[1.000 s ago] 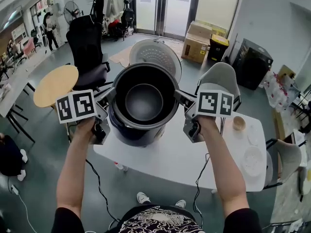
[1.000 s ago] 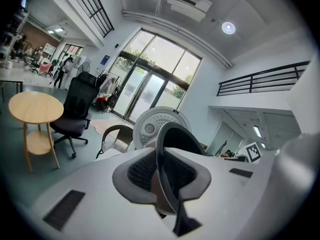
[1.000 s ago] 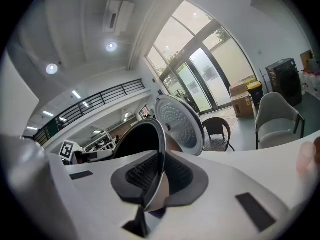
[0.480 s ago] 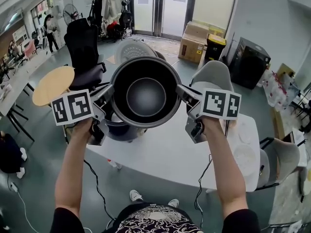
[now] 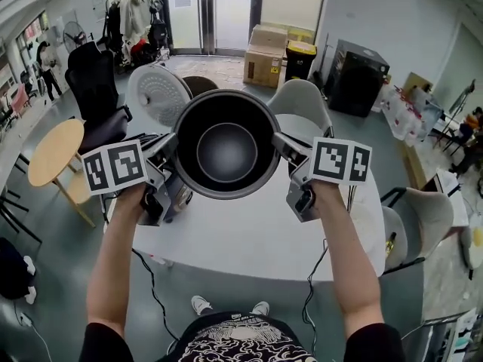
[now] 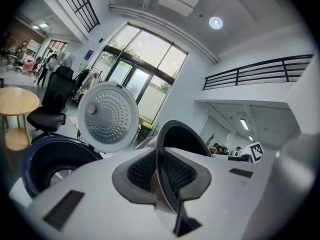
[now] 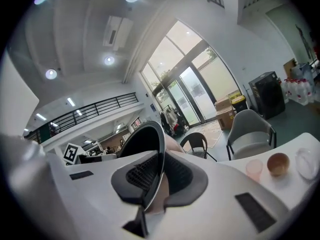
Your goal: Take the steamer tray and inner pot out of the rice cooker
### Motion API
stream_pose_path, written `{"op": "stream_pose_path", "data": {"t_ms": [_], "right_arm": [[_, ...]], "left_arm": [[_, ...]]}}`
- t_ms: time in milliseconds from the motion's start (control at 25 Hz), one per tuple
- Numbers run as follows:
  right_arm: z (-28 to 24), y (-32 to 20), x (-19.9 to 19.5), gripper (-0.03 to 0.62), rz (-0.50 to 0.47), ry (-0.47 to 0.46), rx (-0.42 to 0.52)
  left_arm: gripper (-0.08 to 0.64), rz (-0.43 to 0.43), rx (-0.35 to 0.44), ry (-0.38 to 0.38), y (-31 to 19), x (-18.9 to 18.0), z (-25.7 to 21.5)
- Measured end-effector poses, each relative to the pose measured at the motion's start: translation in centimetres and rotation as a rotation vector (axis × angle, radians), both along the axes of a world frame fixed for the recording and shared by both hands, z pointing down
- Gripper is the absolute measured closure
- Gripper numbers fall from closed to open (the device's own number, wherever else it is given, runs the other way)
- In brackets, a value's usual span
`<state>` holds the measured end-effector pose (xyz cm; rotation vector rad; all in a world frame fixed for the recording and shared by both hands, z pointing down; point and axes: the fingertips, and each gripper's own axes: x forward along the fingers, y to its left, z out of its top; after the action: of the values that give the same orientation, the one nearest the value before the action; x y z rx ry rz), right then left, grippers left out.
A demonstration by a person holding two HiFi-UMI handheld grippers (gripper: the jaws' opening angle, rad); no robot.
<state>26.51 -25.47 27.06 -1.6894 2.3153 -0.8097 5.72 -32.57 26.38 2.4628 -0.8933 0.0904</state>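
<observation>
I have two tongs, and both are clamped on the one inner pot point(image 5: 226, 153). My left tongs point(image 5: 171, 148) are nearly closed, pinching the thin rim at the pot's 9 o'clock. In the left gripper view the rim edge runs straight down between the ribbed pads. My right tongs point(image 5: 281, 146) are closed just as far on the rim at 3 o'clock, and the right gripper view shows that edge pressed between its pads too. Each tongs carries one marker cube, so there are two cubes.

The pot is dark inside and looks empty. It hangs level between the tongs, out of the rice cooker point(image 5: 176, 193) and lifted off the white bench point(image 5: 249, 240).

There is one cooker, standing on the bench at about 8 o'clock from the pot, partly behind my left tongs. Its one lid point(image 5: 158, 95) stands open at about 10 o'clock with the perforated inner plate facing me. The left gripper view shows the cooker's dark cavity open.

The right gripper view shows the far end of the bench at 3 o'clock. One pink cup point(image 7: 254, 168) and one brown bowl point(image 7: 278, 163) sit there side by side, with one pale dish point(image 7: 306, 162) just past them.
</observation>
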Motion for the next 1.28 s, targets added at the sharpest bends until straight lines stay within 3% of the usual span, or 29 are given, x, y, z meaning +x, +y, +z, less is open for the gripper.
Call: {"op": "stream_pose_path", "data": {"t_ms": [240,560,840,1280], "right_arm": [[2.3,3.5,7.9,0.541,0.136,0.0,-0.036],[5.2,6.5,13.1,0.541,0.269,-0.023,-0.093],[9.9,7.6,14.2,0.541,0.322,-0.071,-0.178],[19.0,6.9,13.7,0.541,0.342,-0.141,-0.357]], "left_arm": [[0.503,0.129,-0.038,-0.005,0.7,9.1,2.6],[0.503,0.256,-0.101,-0.022,1.3,15.6,5.7],[0.503,0.304,-0.193,-0.063,1.6,17.1,10.3],[0.502,0.313,-0.358,-0.189,0.9,16.5,20.2]]}}
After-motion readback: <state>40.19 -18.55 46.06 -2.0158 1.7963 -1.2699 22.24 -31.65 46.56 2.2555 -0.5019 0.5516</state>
